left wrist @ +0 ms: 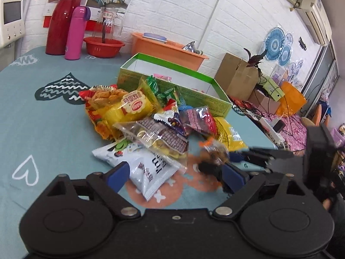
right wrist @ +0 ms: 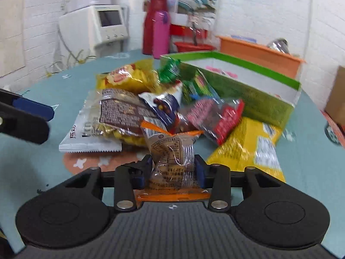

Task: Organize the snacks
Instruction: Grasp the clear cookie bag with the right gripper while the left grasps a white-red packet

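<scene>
A pile of snack packets [left wrist: 151,118] lies on the teal tablecloth in front of an open green box [left wrist: 172,79]. My right gripper [right wrist: 172,170] is shut on a small clear packet with orange ends [right wrist: 172,151], held just above the cloth near the pile [right wrist: 151,108]. The same packet shows blurred in the left wrist view [left wrist: 213,151], gripped by the right gripper [left wrist: 217,164]. My left gripper [left wrist: 174,172] is open and empty, over a white snack bag [left wrist: 142,168]. Its finger shows at the left of the right wrist view [right wrist: 32,108]. The green box [right wrist: 248,90] stands behind the pile.
A red bottle [left wrist: 62,19], pink flask [left wrist: 75,32], glass jar [left wrist: 107,21], red bowl [left wrist: 103,46] and orange tub [left wrist: 166,49] stand at the table's far side. Cardboard boxes [left wrist: 237,75] and clutter lie beyond the right edge. A large yellow bag [right wrist: 248,149] lies at right.
</scene>
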Action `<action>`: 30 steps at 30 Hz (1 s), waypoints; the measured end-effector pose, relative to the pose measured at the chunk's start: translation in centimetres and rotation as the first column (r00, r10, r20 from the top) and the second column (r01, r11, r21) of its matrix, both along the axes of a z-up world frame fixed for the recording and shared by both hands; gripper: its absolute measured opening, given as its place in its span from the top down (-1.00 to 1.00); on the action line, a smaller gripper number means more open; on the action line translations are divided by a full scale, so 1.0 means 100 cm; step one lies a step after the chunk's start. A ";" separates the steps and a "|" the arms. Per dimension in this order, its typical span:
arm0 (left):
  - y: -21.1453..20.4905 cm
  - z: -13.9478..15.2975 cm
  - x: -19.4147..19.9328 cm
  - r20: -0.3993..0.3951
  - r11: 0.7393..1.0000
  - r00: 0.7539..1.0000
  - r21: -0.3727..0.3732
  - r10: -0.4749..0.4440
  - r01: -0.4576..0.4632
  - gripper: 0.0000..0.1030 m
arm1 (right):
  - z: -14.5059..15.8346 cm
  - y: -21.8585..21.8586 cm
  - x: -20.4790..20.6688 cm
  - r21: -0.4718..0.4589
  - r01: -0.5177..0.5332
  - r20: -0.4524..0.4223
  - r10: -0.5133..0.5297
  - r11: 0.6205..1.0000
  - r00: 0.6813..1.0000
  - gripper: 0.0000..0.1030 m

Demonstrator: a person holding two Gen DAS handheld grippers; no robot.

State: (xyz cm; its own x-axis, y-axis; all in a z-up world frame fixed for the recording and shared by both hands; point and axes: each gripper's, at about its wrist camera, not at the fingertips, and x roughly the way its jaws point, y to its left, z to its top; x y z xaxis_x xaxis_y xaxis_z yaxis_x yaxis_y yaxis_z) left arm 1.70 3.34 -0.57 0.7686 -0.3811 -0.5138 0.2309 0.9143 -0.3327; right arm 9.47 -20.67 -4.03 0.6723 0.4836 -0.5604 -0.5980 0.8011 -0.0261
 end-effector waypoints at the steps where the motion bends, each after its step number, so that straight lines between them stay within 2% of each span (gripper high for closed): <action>1: 0.000 0.000 0.004 -0.001 1.000 1.000 -0.008 0.004 -0.004 -1.00 | 0.002 -0.002 -0.006 0.007 0.019 -0.022 -0.019 1.000 1.000 -0.37; 3: -0.003 0.002 0.014 0.000 1.000 1.000 -0.017 0.009 -0.009 -1.00 | 0.003 -0.009 -0.020 0.041 0.020 -0.038 -0.018 0.999 0.999 -0.37; 5: -0.010 0.009 0.022 0.018 1.000 1.000 -0.006 -0.012 0.012 -1.00 | 0.005 -0.013 -0.029 0.059 0.026 -0.021 -0.025 0.998 0.999 -0.47; 9: -0.037 0.029 0.046 0.075 0.993 0.992 0.067 -0.104 0.099 -1.00 | 0.009 -0.023 -0.034 0.077 0.063 -0.003 -0.063 0.995 0.998 -0.50; 12: -0.058 0.034 0.075 0.072 0.985 0.988 0.120 -0.134 0.125 -1.00 | 0.010 -0.029 -0.032 0.108 0.079 -0.010 -0.079 0.991 0.997 -0.50; 14: -0.068 0.028 0.093 0.064 0.978 0.991 0.185 -0.114 0.100 -1.00 | 0.009 -0.030 -0.031 0.115 0.076 -0.017 -0.075 0.990 0.997 -0.50; 16: -0.071 0.016 0.113 0.016 0.972 0.996 0.221 -0.087 0.081 -1.00 | 0.008 -0.032 -0.032 0.120 0.073 -0.010 -0.073 0.990 0.997 -0.50; 17: -0.070 0.009 0.122 -0.015 0.973 0.997 0.218 -0.079 0.080 -0.77 | 0.008 -0.033 -0.032 0.124 0.070 -0.010 -0.070 0.990 0.998 -0.50; 18: -0.067 0.003 0.129 -0.040 0.974 0.997 0.213 -0.070 0.077 -0.68 | 0.007 -0.033 -0.031 0.130 0.067 -0.013 -0.066 0.989 0.998 -0.50; 23: -0.058 -0.007 0.140 -0.047 0.980 0.998 0.193 -0.039 0.047 -0.66 | 0.004 -0.036 -0.025 0.153 0.043 -0.033 -0.039 0.987 0.999 -0.50; 25: -0.059 -0.006 0.141 -0.057 0.978 0.997 0.201 -0.051 0.062 -0.57 | 0.002 -0.035 -0.022 0.154 0.035 -0.046 -0.028 0.987 0.999 -0.50; 27: -0.061 -0.003 0.142 -0.064 0.975 0.996 0.205 -0.069 0.081 -0.59 | 0.001 -0.033 -0.021 0.150 0.037 -0.055 -0.029 0.988 0.998 -0.50; 28: -0.061 -0.004 0.142 -0.061 0.975 0.996 0.206 -0.069 0.081 -0.66 | 0.000 -0.033 -0.021 0.151 0.035 -0.054 -0.027 0.988 0.998 -0.50; 29: -0.061 -0.004 0.143 -0.058 0.976 0.996 0.204 -0.067 0.077 -0.96 | 0.001 -0.032 -0.021 0.153 0.034 -0.054 -0.026 0.988 0.998 -0.50; 30: -0.062 -0.004 0.146 -0.061 0.978 0.995 0.192 -0.076 0.086 -1.00 | 0.000 -0.033 -0.020 0.156 0.034 -0.056 -0.026 0.987 0.998 -0.50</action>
State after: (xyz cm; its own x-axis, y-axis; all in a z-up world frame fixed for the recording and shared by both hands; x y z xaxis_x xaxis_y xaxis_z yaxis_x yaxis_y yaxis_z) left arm 16.28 -2.90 -0.99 0.7090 -0.3296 -0.6234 0.2935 0.9418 -0.1641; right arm 7.46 -23.93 -3.99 0.6589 0.5482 -0.5151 -0.5706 0.8104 0.1325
